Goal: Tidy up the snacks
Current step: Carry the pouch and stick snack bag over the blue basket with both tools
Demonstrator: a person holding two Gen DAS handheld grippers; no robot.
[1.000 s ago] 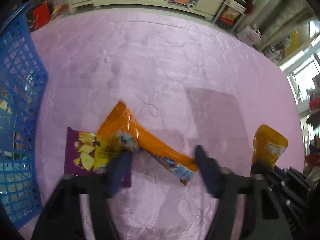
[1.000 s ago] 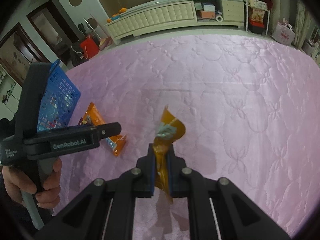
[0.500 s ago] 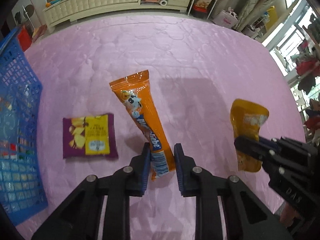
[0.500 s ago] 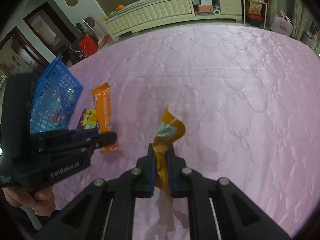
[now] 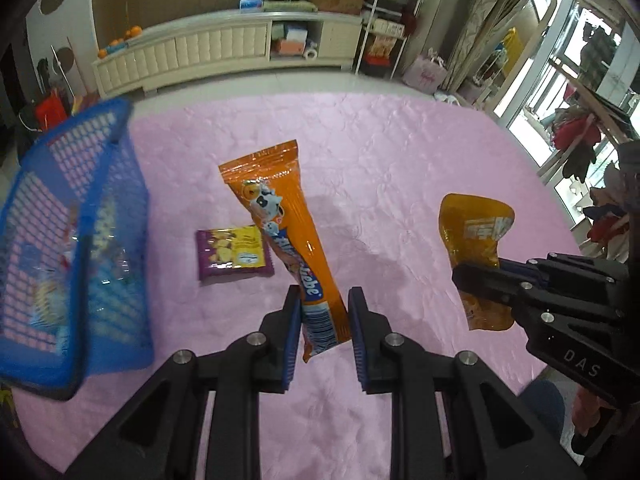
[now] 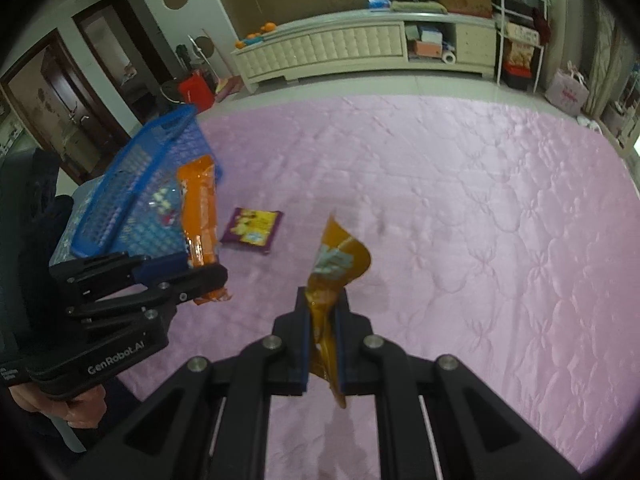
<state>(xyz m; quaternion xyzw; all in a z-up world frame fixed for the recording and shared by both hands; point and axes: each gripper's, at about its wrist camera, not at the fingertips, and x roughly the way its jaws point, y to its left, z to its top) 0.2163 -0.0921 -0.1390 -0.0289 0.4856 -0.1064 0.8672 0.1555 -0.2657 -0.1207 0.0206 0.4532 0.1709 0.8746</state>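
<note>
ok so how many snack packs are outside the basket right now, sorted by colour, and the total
orange: 1, the long orange packet held off the pink cover in the left gripper
amber yellow: 1, the amber pouch clamped in the right gripper
purple: 1, the purple pack lying flat near the blue basket
total: 3
</note>
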